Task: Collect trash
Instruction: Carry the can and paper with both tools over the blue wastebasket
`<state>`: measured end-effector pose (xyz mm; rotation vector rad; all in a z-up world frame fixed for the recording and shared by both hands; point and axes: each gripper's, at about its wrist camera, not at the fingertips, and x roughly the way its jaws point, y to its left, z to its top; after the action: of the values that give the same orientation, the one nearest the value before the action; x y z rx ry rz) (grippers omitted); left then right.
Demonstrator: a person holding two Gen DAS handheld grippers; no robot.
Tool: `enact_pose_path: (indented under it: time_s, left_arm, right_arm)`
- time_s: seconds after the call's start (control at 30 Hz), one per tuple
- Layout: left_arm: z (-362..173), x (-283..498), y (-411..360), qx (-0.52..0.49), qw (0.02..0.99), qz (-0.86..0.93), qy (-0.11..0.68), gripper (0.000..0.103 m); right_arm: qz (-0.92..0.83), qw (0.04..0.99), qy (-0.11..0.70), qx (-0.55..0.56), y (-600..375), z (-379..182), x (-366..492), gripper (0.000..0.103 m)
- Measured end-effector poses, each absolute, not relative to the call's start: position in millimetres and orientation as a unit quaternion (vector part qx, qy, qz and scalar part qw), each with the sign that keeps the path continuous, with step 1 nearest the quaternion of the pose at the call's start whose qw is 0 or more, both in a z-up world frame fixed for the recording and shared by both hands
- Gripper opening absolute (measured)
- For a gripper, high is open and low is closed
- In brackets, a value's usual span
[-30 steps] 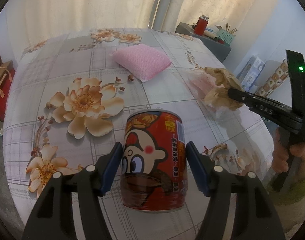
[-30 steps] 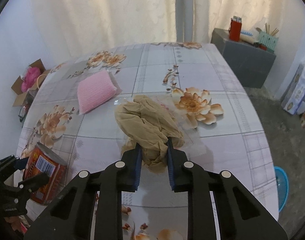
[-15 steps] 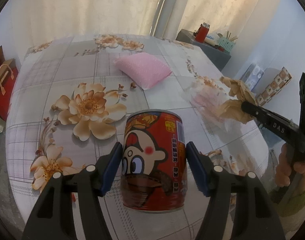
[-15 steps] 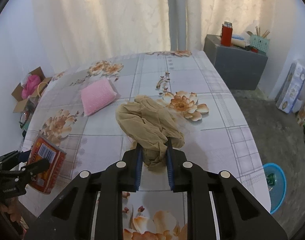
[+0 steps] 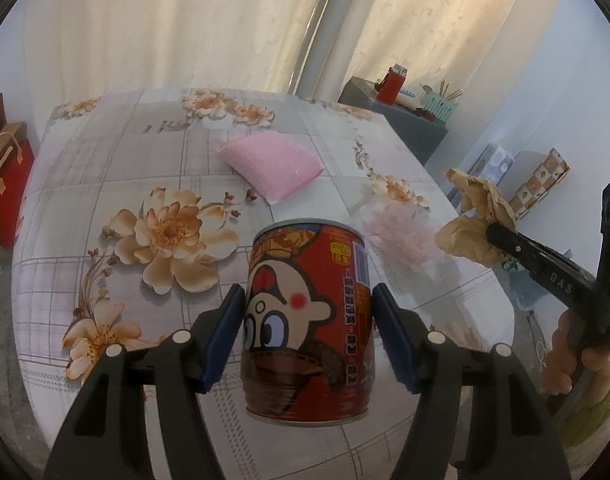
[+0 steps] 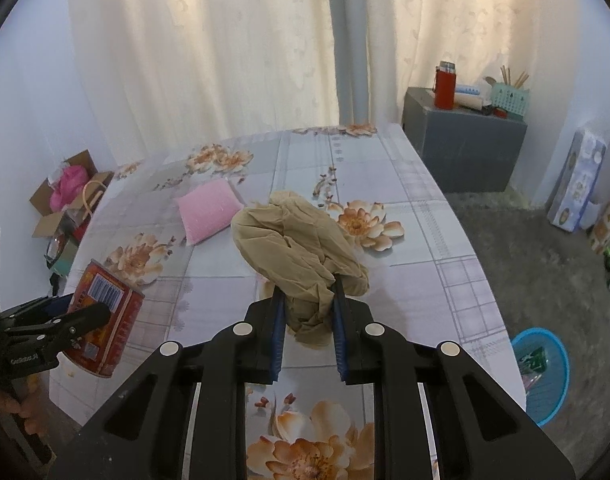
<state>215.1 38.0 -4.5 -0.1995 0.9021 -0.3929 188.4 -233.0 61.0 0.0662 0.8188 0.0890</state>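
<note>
- While both pieces of trash are off the table, neither is binned yet; I'd call this roughly mid-task, carry phase.
- Left gripper (image 5: 307, 334): blue pads clamped on the sides of the red printed cartoon-face tin can (image 5: 308, 316), bottom centre of the left wrist view. Its base looks clear of the floral plastic tablecloth (image 5: 105, 184).
- Right gripper (image 6: 308, 322): jaws nearly closed, pinching the crumpled tan paper wad (image 6: 297, 248), centre of the right wrist view. Most of the wad sticks out beyond the pads, over the table.
- A person's hand (image 5: 573, 354) on the right gripper's handle shows at the right edge of the left view.
- Blue round plastic basket (image 6: 543, 374) on the floor, lower right of the right view, already holding some scraps; likely the drop target, well apart from both grippers.
- Left to do, as I judge it: bring both items to the basket and release.
- Pink quilted pad (image 5: 271, 166), upper centre of the left view, lies untouched mid-table; can't tell if it counts as trash.
</note>
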Motion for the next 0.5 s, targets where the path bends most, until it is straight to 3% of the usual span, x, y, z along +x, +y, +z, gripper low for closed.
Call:
enact_pose_path:
  time_s: [0.5]
  left_arm:
    - [25.6,199.7,29.8,-0.1,0.886,-0.207,0.402,0.063]
  right_arm:
    - [0.045,0.929,0.363,0.051,-246.2,86.9,161.1,0.018]
